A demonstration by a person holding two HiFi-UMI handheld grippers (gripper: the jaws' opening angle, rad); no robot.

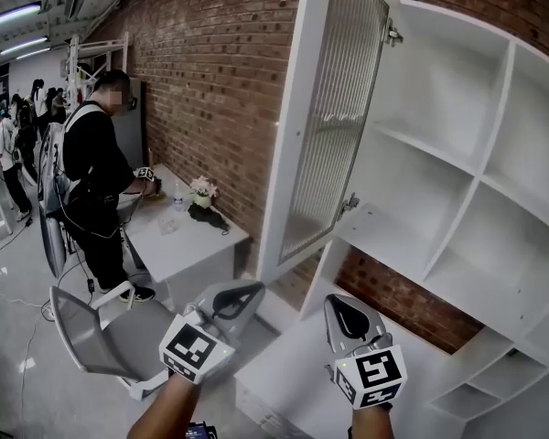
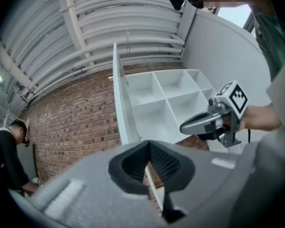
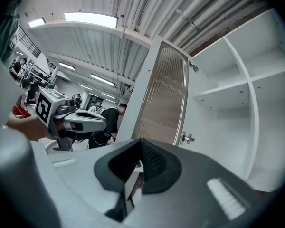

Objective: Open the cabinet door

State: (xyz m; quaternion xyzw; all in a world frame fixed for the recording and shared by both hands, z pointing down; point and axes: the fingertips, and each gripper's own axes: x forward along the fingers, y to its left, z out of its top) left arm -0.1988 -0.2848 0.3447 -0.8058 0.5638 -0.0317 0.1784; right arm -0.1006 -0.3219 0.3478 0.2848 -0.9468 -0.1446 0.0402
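Note:
The cabinet door (image 1: 329,126), a white frame around ribbed glass, stands swung wide open from its hinges on the white shelf cabinet (image 1: 457,163). It shows edge-on in the left gripper view (image 2: 120,103) and face-on in the right gripper view (image 3: 164,99). My left gripper (image 1: 249,291) is shut and empty, below the door's free lower corner and apart from it. To its right, my right gripper (image 1: 341,302) is also shut on nothing, below the open shelves. Each gripper sees the other: the right gripper (image 2: 185,126), and the left gripper (image 3: 102,122).
A red brick wall (image 1: 220,80) runs behind the cabinet. A person in black (image 1: 96,172) stands at a white table (image 1: 188,240) with a small flower pot (image 1: 201,190). A grey chair (image 1: 101,332) sits at lower left. A low white unit (image 1: 293,373) lies under my grippers.

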